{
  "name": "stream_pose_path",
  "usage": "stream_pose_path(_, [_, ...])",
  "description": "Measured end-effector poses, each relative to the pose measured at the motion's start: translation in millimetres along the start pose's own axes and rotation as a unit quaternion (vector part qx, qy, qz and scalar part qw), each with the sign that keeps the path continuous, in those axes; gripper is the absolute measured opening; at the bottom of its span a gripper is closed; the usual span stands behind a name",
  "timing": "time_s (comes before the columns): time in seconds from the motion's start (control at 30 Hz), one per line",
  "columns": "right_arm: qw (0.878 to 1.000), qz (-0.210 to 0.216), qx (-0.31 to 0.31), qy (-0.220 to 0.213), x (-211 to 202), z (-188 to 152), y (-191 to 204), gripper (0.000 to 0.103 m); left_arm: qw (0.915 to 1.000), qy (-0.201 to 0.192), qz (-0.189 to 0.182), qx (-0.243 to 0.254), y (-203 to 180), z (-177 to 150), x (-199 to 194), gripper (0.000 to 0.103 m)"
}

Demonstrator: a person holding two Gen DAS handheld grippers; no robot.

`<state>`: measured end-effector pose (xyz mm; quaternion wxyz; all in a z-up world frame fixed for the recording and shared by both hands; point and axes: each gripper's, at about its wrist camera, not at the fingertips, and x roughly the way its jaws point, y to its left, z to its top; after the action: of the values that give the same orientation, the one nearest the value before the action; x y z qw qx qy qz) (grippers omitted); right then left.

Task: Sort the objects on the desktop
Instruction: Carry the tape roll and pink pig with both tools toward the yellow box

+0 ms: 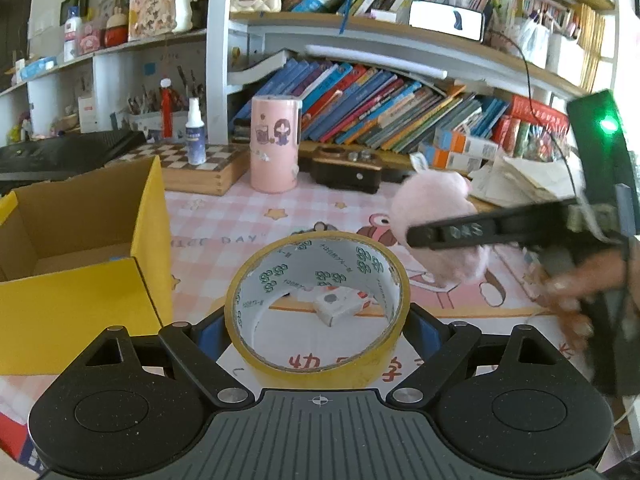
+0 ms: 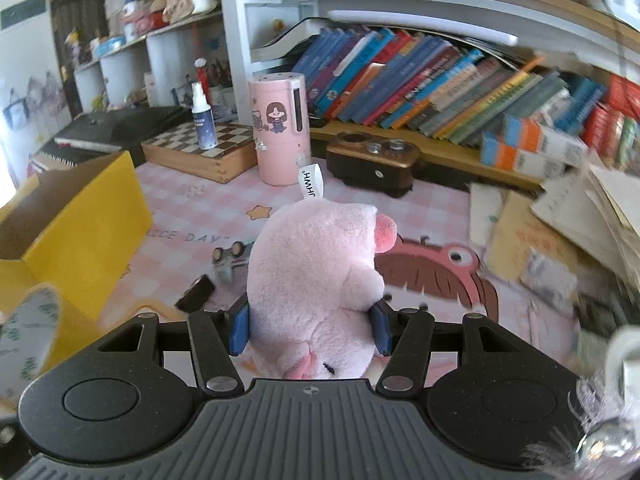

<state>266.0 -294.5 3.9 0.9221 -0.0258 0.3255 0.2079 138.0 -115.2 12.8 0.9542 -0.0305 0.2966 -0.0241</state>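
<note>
On the left of the desk sits a yellow cardboard box [image 1: 80, 264] with its flaps open; the part of its brown inside that shows has nothing in it. Behind it, on a wooden chessboard box [image 1: 192, 172], stands a little white spray bottle [image 1: 195, 132]. Next comes a tall pink tub [image 1: 275, 144] with a cartoon girl sticker on it; its top is closed, so what is inside cannot be seen. The left gripper [image 1: 318, 324] holds a roll of yellow tape [image 1: 318, 312] just above the pink checked desk mat [image 1: 224, 220]. Its blue pads are spread wide and press on the two sides of the roll. The roll is a big ring, yellow outside and white inside with green marks, and a small white block [image 1: 340, 306] on the mat shows through its hole. To the right, the right gripper [image 2: 312, 330] pinches a soft pink pig toy [image 2: 316, 280] between its blue pads, which squeeze into the fur, and the toy is up off the mat. The pig is round and fluffy, with a darker pink nose and a white tag on top. On the mat by the pig lie a small grey frog toy [image 2: 230, 260] and a small black block [image 2: 196, 292]. At the far right is a messy heap of papers [image 2: 560, 232].
</note>
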Motion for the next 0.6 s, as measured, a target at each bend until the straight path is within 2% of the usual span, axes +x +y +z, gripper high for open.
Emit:
stream_pose_path(0.33, [0.998, -0.017, 0.052, 0.000, -51.5, -21.4, 35.4, 0.054, 0.9995, -0.028, -0.008, -0.015, 27.8, -7.6, -31.3, 0.090])
stream_pose_path(0.6, [0.998, -0.015, 0.055, 0.009, -75.4, -40.1, 82.3, 0.054, 0.9991, -0.029, -0.001, -0.032, 59.3, -23.2, -57.9, 0.090])
